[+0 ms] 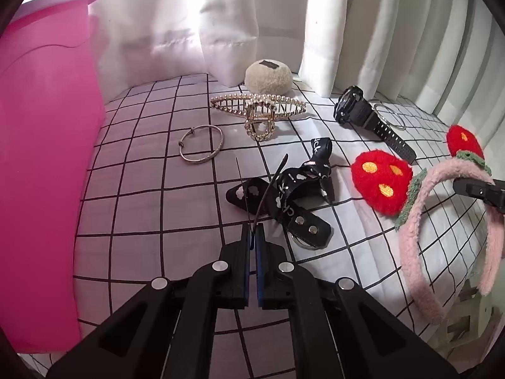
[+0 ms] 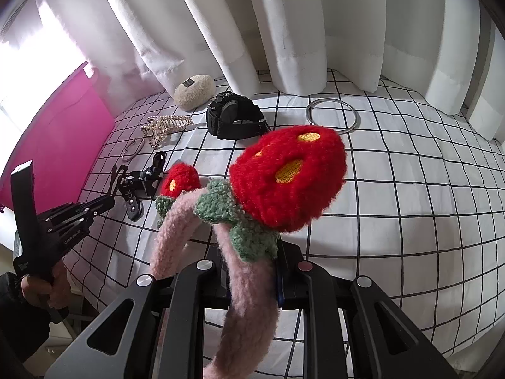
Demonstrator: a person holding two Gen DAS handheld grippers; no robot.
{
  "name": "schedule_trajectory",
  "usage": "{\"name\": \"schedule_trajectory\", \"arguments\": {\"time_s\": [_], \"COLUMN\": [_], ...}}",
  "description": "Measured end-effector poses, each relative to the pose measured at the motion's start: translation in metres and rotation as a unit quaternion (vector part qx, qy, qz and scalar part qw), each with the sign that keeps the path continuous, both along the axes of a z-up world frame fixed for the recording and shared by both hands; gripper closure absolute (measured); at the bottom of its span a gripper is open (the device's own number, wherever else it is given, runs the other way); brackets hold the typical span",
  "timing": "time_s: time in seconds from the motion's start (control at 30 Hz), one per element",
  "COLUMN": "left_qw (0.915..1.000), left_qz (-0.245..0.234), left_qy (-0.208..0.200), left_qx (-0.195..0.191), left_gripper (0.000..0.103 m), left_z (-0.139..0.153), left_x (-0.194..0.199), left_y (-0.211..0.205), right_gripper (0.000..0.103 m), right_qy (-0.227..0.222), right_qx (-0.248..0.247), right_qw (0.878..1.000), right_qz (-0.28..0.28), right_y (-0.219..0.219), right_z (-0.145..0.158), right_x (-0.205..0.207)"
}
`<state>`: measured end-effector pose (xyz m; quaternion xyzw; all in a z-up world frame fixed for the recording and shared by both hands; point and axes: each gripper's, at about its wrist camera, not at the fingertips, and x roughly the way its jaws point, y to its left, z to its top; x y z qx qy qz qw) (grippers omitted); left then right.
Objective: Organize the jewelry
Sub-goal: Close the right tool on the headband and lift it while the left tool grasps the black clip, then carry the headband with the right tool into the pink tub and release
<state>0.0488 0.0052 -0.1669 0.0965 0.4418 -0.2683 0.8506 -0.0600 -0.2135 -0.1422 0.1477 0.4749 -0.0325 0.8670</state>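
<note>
Your right gripper (image 2: 252,271) is clamping the pink band of the headband (image 2: 246,284), lifting its red strawberry ears above the checked sheet (image 2: 394,173). Only the right view is showing the silver ring (image 2: 333,116) whole. Your left gripper (image 1: 252,237) is pinching a thin black strand (image 1: 257,202) of the black ribbon (image 1: 284,195); the left view alone is showing the bangle (image 1: 202,145) and hair claw (image 1: 258,110) clearly.

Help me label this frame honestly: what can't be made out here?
- Right gripper jaws: right wrist view, buried behind the pink headband.
- Pink bin: left wrist view, its inside is hidden by its wall.
- Black strap lettering: too small to read.
</note>
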Motion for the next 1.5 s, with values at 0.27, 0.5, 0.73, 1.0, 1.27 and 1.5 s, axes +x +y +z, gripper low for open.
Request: {"name": "schedule_trajectory", "arguments": {"time_s": [0.27,0.5,0.73,1.0,1.27,1.5], "left_qw": [0.9984,0.9951,0.9887,0.9704,0.9448,0.9268], "left_qz": [0.041,0.064,0.095,0.174,0.269,0.33], "left_qy": [-0.021,-0.034,-0.07,-0.138,-0.167,-0.164], "left_qx": [-0.033,-0.067,-0.092,-0.095,-0.086,-0.073], "left_gripper": [0.1,0.1,0.1,0.1,0.099,0.099], "left_z": [0.048,0.096,0.15,0.211,0.236,0.228], "left_x": [-0.008,-0.018,-0.023,-0.021,-0.009,0.005], "left_y": [0.005,0.005,0.018,0.074,0.149,0.201], "right_gripper": [0.085,0.085,0.085,0.085,0.085,0.085], "right_qy": [-0.03,-0.072,-0.128,-0.206,-0.251,-0.259], "right_qx": [-0.014,-0.033,-0.044,-0.019,0.004,0.014], "right_qw": [0.999,0.996,0.99,0.972,0.945,0.925], "right_qz": [0.013,0.028,0.05,0.114,0.208,0.277], "right_y": [0.004,0.008,0.015,0.052,0.131,0.211], "right_z": [0.024,0.065,0.117,0.178,0.221,0.234], "right_x": [0.001,0.005,0.015,0.051,0.111,0.163]}}
